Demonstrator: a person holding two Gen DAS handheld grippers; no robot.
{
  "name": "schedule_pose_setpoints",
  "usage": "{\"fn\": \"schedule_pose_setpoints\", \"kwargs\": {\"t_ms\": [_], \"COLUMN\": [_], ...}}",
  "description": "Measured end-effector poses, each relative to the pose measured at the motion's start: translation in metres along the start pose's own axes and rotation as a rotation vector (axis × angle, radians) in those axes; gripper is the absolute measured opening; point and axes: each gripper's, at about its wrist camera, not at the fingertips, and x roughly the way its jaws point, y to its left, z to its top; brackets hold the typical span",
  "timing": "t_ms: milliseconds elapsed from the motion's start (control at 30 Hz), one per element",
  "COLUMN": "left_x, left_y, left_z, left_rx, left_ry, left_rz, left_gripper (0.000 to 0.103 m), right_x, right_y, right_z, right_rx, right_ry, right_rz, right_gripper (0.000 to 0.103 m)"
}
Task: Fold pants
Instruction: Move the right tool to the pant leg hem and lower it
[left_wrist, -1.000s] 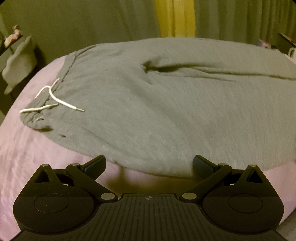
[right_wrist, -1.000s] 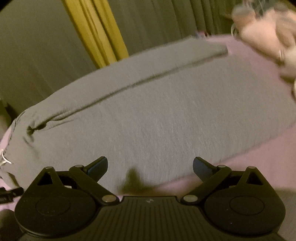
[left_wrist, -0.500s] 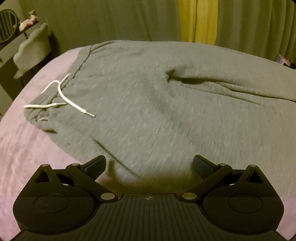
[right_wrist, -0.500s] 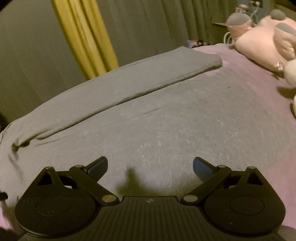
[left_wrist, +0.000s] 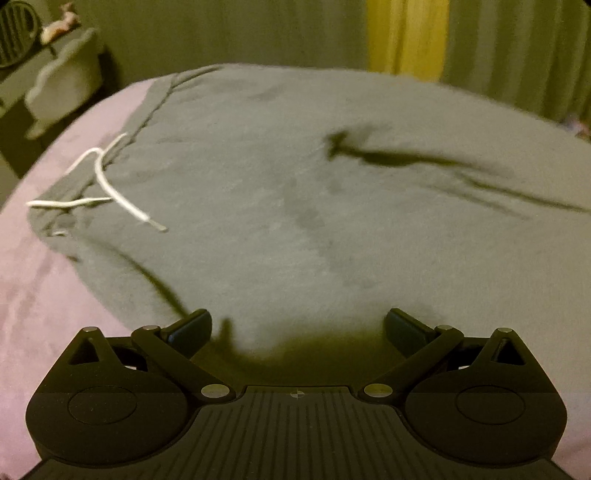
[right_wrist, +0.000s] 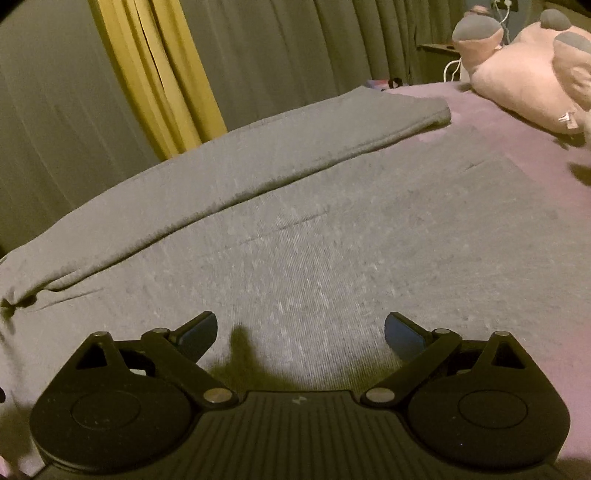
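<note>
Pants (left_wrist: 295, 206) flat on bed (left_wrist: 48, 295); L (left_wrist: 297, 328) & R (right_wrist: 300, 330) fingers wide apart, empty, near hem edge.

We record the pants (left_wrist: 295, 206) as plain heather grey with a white drawstring (left_wrist: 107, 184), lying on a mauve-pink bed cover (left_wrist: 40, 295). Behind them we note grey-green pleated curtains (right_wrist: 288, 48) with one mustard-yellow panel (right_wrist: 155, 70), and at the far right a pale pink plush toy (right_wrist: 524, 85) with grey patches. Both the left gripper (left_wrist: 298, 328) and the right gripper (right_wrist: 301, 332) are matt black with ribbed housings, silver pivot pins and dark blue finger pads.
</note>
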Motion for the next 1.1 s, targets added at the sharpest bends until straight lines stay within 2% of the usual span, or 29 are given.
{"fn": "schedule_pose_setpoints", "kwargs": {"t_ms": [33, 100, 167, 233, 333, 433, 533, 633, 700, 767, 933, 1000, 1033, 1067, 1100], "left_x": [0.001, -0.001, 0.000, 0.006, 0.017, 0.023, 0.028, 0.033, 0.037, 0.041, 0.047, 0.047, 0.047, 0.047, 0.046], "left_y": [0.001, 0.000, -0.006, -0.016, -0.024, -0.024, -0.021, -0.021, -0.020, -0.018, -0.012, -0.013, -0.014, -0.016, -0.018], "left_z": [0.002, 0.007, 0.011, 0.012, 0.009, 0.010, 0.010, 0.010, 0.010, 0.011, 0.011, 0.011, 0.010, 0.010, 0.008], "left_rx": [-0.002, -0.020, -0.024, -0.001, 0.021, 0.008, -0.018, -0.022, -0.024, -0.042, -0.081, -0.078, -0.073, -0.068, -0.061], "left_ry": [0.004, -0.027, -0.074, -0.116, -0.133, -0.140, -0.159, -0.176, -0.173, -0.174, -0.177, -0.184, -0.188, -0.193, -0.198], "left_rz": [0.000, 0.001, 0.042, 0.099, 0.164, 0.170, 0.170, 0.172, 0.163, 0.146, 0.118, 0.124, 0.131, 0.138, 0.146], "left_gripper": [0.103, 0.103, 0.103, 0.103, 0.103, 0.103, 0.103, 0.103, 0.103, 0.103, 0.103, 0.103, 0.103, 0.103, 0.103], "right_x": [0.002, 0.003, 0.006, 0.018, 0.050, 0.103, 0.164, 0.218, 0.248, 0.273, 0.308, 0.307, 0.308, 0.304, 0.300], "right_y": [0.000, 0.001, 0.003, 0.009, 0.023, 0.049, 0.070, 0.087, 0.097, 0.099, 0.088, 0.093, 0.093, 0.092, 0.088], "right_z": [0.003, 0.012, 0.036, 0.079, 0.152, 0.222, 0.267, 0.291, 0.299, 0.300, 0.292, 0.287, 0.288, 0.288, 0.290], "right_rx": [0.004, -0.020, -0.044, -0.062, -0.029, -0.031, 0.027, 0.071, 0.048, 0.059, 0.160, 0.141, 0.119, 0.088, 0.072], "right_ry": [0.012, 0.016, -0.002, -0.023, -0.033, -0.041, 0.029, 0.069, 0.090, 0.131, 0.181, 0.153, 0.151, 0.140, 0.135], "right_rz": [0.000, 0.002, -0.017, -0.023, -0.041, -0.090, -0.095, -0.169, -0.216, -0.220, -0.334, -0.350, -0.357, -0.355, -0.337], "right_gripper": [0.091, 0.090, 0.090, 0.089, 0.080, 0.078, 0.079, 0.082, 0.091, 0.093, 0.094, 0.086, 0.070, 0.048, 0.036]}}
